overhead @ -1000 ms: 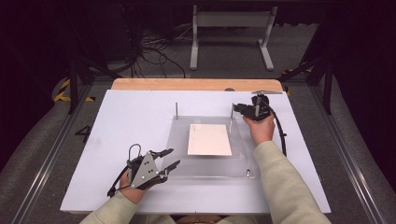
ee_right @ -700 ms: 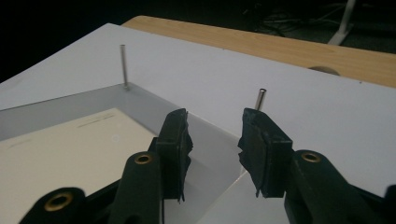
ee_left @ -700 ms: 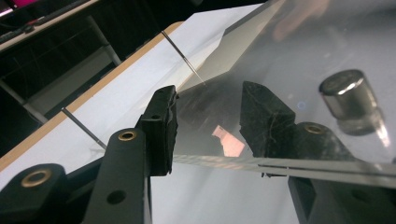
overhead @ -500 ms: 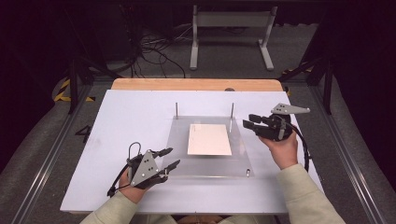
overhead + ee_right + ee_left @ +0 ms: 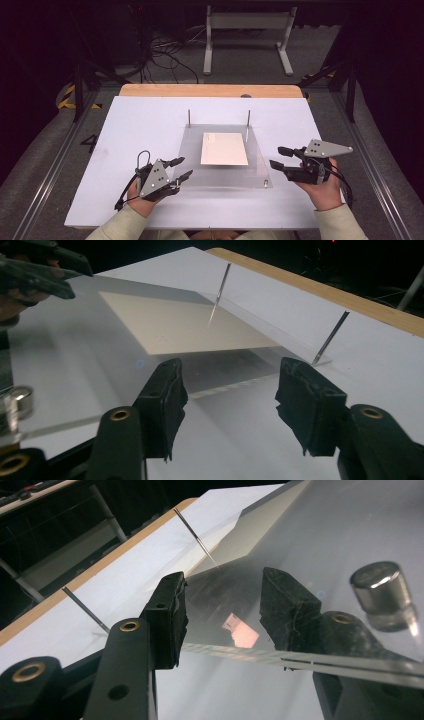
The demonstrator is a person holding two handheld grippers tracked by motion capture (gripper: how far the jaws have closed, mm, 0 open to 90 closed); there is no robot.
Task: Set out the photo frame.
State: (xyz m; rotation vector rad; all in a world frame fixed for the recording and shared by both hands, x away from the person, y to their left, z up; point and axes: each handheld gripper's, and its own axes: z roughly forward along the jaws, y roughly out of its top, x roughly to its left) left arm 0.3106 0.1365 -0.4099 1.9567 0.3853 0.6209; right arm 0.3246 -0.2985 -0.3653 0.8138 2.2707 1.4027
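Left gripper point(image 5: 176, 169) waited half open at the near-left edge of the clear plate point(image 5: 192, 165), apparently ready to steady it, gripping nothing. Right gripper point(image 5: 280, 157), jaws just opening and empty, faced the plate's right edge. Cream sheet point(image 5: 224, 148) lay centred on the plate between two upright pins point(image 5: 248, 118).

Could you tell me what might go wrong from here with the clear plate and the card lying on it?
The left claw straddles the edge of the clear plate; lifting there may tilt it, so the card could slide. The two thin pins at the far edge could snag the plate. The right claw, open beside it, might knock it.
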